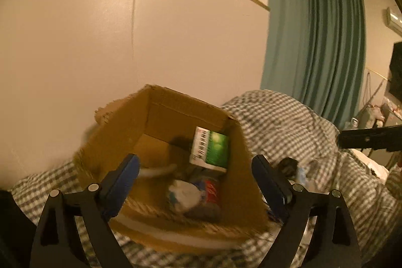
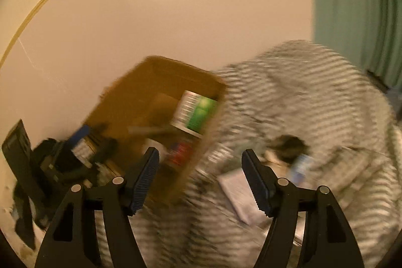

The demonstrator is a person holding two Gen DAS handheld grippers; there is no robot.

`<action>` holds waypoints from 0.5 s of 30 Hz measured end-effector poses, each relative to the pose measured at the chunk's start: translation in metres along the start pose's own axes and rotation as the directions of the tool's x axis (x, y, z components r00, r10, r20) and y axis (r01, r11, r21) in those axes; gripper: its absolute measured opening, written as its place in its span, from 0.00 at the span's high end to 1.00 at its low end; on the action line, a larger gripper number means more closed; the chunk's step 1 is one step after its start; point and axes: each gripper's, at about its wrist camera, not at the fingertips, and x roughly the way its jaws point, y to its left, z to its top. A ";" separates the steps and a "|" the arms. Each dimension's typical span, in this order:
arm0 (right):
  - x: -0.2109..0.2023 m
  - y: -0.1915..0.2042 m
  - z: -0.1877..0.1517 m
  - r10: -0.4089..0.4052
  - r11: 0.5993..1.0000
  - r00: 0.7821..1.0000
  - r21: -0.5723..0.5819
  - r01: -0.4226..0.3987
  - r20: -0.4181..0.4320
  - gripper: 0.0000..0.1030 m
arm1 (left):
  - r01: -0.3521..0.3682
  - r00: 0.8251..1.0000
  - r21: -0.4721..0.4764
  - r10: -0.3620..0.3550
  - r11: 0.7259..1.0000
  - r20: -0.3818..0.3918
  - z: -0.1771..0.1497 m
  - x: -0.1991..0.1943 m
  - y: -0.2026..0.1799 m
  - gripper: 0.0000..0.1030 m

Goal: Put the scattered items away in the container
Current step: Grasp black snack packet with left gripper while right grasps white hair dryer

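The left gripper (image 1: pixel 194 180) is spread wide and holds nothing. Its blue pads (image 1: pixel 125 182) sit at the two sides of a brown cardboard box (image 1: pixel 113 142). The box rests on a bed cover with gray and white checks (image 1: pixel 289 122). The box is open at the top and its front edge is rough and torn.

Inside the box, near the front, lies a crumpled white wrapper (image 1: pixel 184 194). Just beside it is a dark pack with a red label (image 1: pixel 211 189). The writing on it is too blurry to read. Farther back, a green and white carton (image 1: pixel 211 148) leans on the right wall of the box. It has black bar code stripes on its white side. No words on it can be read.

The right gripper (image 2: pixel 201 176) is also wide open and empty. Its camera picture is very blurry. It hangs over the checked cover, to the right of the box. A flat pale packet (image 2: pixel 238 195) lies on the cover near it. A little farther is a small dark lump (image 2: pixel 289 145), with a pale blue thing (image 2: pixel 300 166) just beside it. These are outside the box.

Behind it all are a plain cream wall (image 1: pixel 100 29) and green curtains (image 1: pixel 326 42).
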 end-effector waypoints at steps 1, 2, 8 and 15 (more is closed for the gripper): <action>-0.010 -0.012 -0.007 -0.063 0.998 0.998 0.029 0.063 -0.005 0.34 | 0.001 1.000 0.002 -0.001 1.000 -0.003 -0.003 -0.004 -0.009 0.09; -0.021 -0.025 -0.015 -0.118 0.992 0.993 0.051 0.118 -0.011 0.34 | 0.008 1.000 0.002 -0.008 1.000 -0.006 -0.006 -0.006 -0.016 0.08; -0.057 -0.089 -0.072 -0.229 0.965 0.969 0.108 0.239 -0.095 0.33 | 0.120 0.989 -0.014 -0.121 0.993 -0.080 -0.027 -0.014 -0.086 0.04; -0.028 -0.143 -0.112 -0.226 0.939 0.955 0.218 0.266 -0.192 0.33 | 0.128 0.957 -0.066 -0.140 0.990 -0.254 -0.066 0.040 -0.139 0.04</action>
